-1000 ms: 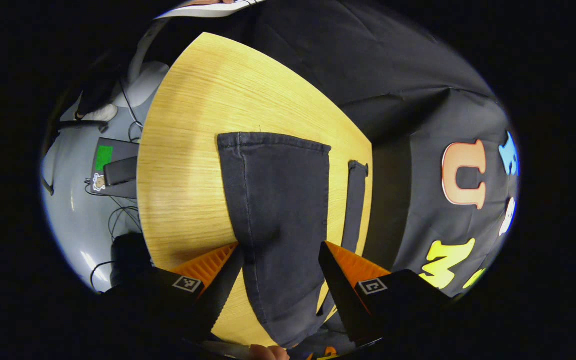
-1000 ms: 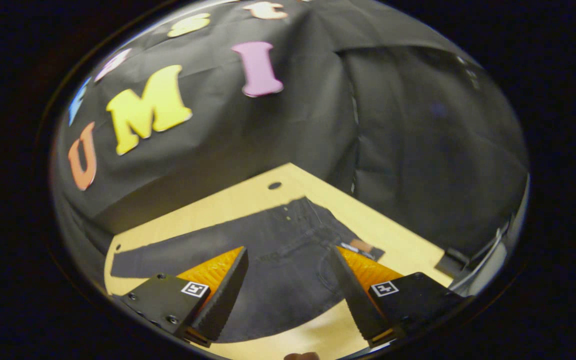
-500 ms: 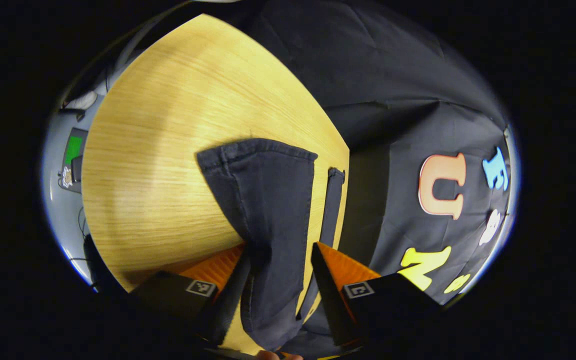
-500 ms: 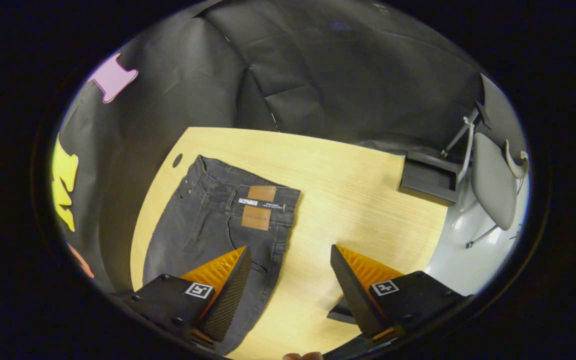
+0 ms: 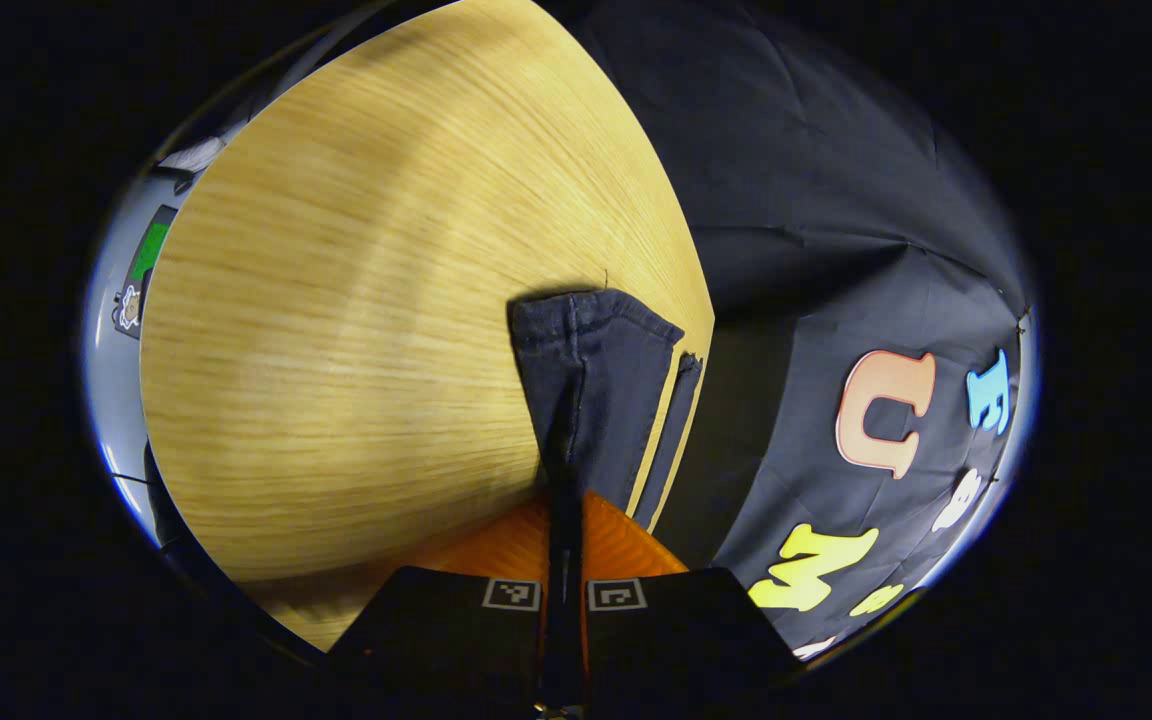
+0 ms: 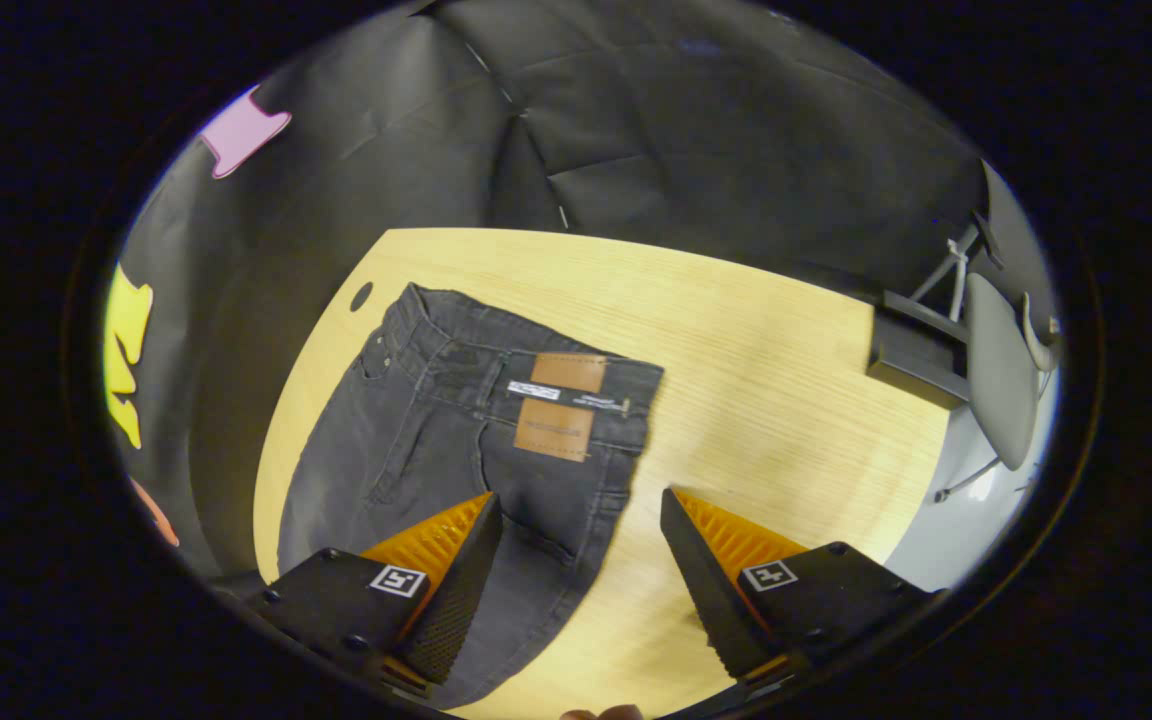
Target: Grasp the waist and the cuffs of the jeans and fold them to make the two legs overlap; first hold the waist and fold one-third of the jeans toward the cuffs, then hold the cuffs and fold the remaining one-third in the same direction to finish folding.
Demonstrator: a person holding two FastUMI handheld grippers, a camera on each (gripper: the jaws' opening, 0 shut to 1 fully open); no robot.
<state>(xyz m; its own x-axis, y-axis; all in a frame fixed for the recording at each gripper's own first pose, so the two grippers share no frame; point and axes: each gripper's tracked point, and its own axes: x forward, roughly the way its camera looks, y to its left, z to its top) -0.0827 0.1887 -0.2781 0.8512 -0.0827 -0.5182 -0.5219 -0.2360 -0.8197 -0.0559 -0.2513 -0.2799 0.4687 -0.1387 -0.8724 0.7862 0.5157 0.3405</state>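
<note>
Dark grey jeans lie on a light wooden table. In the left gripper view, the near leg's cuff bunches into a ridge that runs down between my left gripper's fingers, which are shut on the fabric. The second leg's cuff lies flat beside it near the table's far edge. In the right gripper view, the jeans' waist with two brown leather patches lies ahead and left. My right gripper hovers open above the seat edge, holding nothing.
Black booth cloth hangs behind the table. A grey chair and a dark box stand beyond the table's right end. A small hole marks the table near the waist. Floor with a green device shows left.
My left gripper has shut on the near leg's fabric, which pinched up into a ridge. My right gripper swung from the legs toward the waist and edged closer, staying open.
</note>
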